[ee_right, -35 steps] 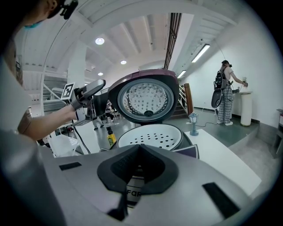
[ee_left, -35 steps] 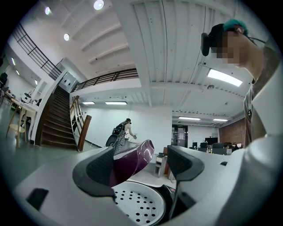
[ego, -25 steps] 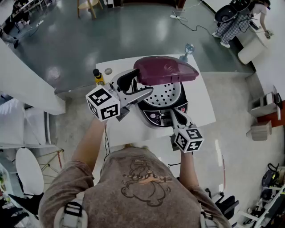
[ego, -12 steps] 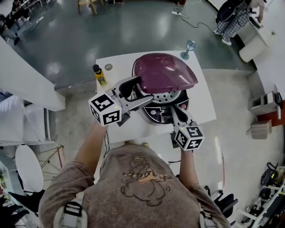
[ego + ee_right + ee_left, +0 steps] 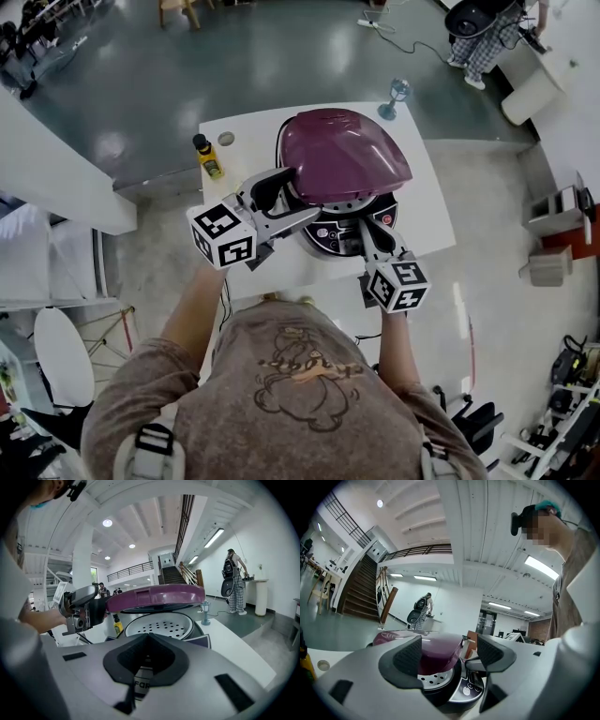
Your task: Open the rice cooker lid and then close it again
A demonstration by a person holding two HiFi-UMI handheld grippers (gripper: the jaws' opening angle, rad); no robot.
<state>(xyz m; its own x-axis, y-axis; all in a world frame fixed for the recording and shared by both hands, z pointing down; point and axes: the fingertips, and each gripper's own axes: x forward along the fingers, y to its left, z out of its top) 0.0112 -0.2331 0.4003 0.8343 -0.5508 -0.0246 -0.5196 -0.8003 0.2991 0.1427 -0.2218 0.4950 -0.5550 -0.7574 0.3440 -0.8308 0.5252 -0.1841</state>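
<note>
Sloping maroon lid [image 5: 342, 155] ajar over rice cooker [image 5: 345, 236]

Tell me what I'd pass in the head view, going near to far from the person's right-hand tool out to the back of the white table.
right gripper → purple rice cooker lid → small stemmed glass at the table's far edge.

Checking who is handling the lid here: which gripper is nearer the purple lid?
Left. The left gripper is at the left edge of the lid; the right gripper sits lower, at the control panel.
</note>
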